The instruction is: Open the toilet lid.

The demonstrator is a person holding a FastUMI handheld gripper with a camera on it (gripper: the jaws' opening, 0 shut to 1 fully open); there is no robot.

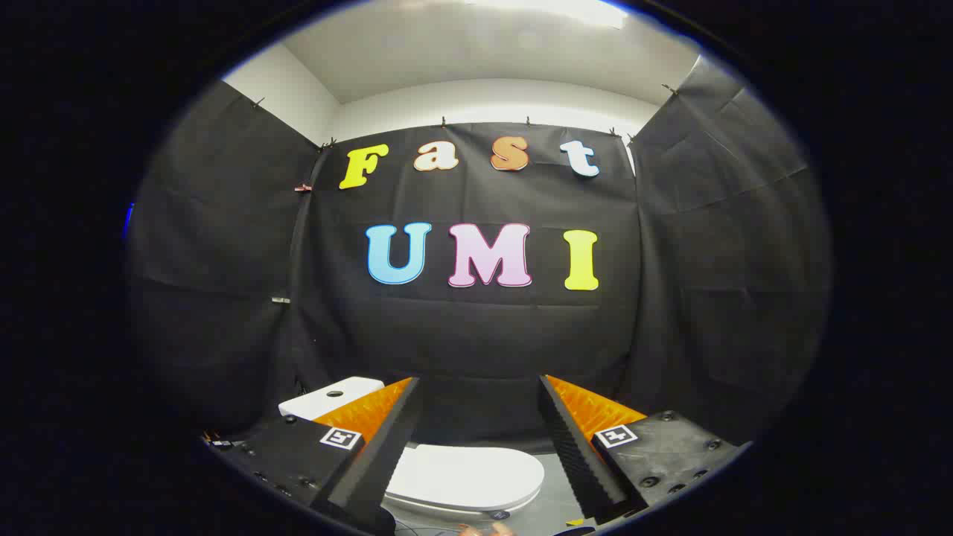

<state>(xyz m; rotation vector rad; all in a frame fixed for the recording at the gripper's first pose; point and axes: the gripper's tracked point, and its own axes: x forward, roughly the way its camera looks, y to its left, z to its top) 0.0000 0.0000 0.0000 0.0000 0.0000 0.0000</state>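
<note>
Nearest, the hand-held gripper (480, 435) has its 2 fingers spread wide apart, with nothing between them; the jaws stand open and touch no part of the toilet. That wide stance suits, in my judgement, an approach to a broad, flat edge rather than a grip on anything small.

Just ahead of the fingers and below their tips lies the white oval plastic toilet lid (469, 476), flat down on the seat and so not yet opened. Its rounded front edge points toward the right-hand finger, and much of its near side is hidden behind the left-hand finger. The gripper is held above and clear of it, looking more at the wall than down at the lid, so the fingers would need to tilt down and come in under the front rim before any lifting can begin.

Beyond the left-hand finger sits the white rectangular ceramic cistern (327, 398), with a small dark round button on its top. It marks the hinge end, so the lid should swing up toward it.

Around the toilet is a grey smooth floor (555, 484), showing between the lid and the right-hand finger.

Farthest off hangs the black cloth wall of the booth (476, 335), pinned up along its top edge, with a white ceiling (476, 52) above it.
</note>
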